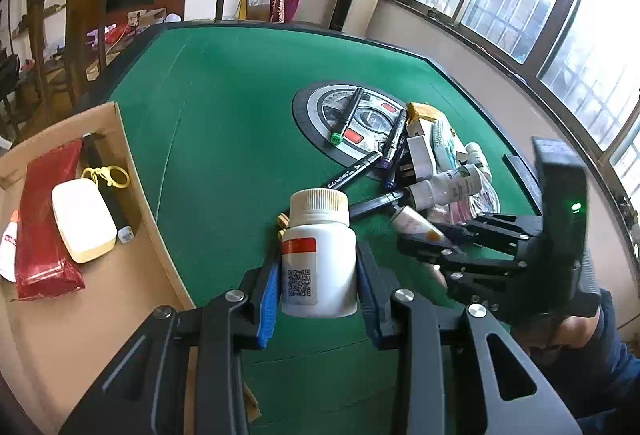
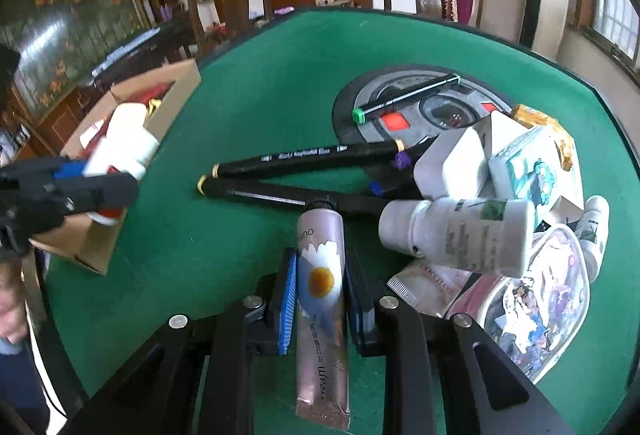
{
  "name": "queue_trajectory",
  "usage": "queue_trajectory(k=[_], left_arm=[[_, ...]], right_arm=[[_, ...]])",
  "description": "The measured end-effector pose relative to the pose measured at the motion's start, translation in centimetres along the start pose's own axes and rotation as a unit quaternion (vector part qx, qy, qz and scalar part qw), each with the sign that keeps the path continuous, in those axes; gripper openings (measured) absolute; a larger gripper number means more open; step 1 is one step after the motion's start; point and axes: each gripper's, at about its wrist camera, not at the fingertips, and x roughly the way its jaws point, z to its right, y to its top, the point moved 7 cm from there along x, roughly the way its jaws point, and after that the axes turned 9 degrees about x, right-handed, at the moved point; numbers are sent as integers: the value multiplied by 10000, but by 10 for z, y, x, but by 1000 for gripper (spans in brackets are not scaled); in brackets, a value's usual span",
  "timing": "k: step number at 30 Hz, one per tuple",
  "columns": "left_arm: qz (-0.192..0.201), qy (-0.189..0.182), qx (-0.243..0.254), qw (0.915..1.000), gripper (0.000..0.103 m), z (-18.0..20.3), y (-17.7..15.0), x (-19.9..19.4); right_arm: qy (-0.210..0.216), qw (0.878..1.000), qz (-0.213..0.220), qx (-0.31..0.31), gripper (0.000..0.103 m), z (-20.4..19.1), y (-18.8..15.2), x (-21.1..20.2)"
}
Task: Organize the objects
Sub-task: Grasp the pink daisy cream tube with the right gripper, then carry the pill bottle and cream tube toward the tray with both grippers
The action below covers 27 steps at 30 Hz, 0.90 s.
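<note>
Two wrist fisheyes, both low over the green table (image 1: 240,107), facing the far chairs.

Left view looks forward from the table's near edge, cardboard box (image 1: 132,171) close at left. Right view sits close above the item pile (image 2: 500,203). Shared: table, box, markers (image 1: 352,171), central round panel (image 1: 320,107).

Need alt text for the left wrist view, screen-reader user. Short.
The left gripper is shut on a white plastic pill bottle with a ribbed cream cap, held upright above a green felt table. To its left an open cardboard box holds a red pouch and a white oval case; at right, the right gripper reaches a pile of black markers.
</note>
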Motion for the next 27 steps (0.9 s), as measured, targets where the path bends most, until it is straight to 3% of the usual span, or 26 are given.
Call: queue_trajectory(k=[13,20,27], left_arm=[[143,-60,-218,9996,34,-1,-1,-6],[405,-52,-359,9985,34,-12,-6,-31],[608,80,-576,9965,34,-38,-18,-58]], right_arm=[[480,9983,252,224,24,-30,5,-22],[707,9967,307,244,24,-51,11,-27],[957,9948,348,-5,24,-96,20,-32]])
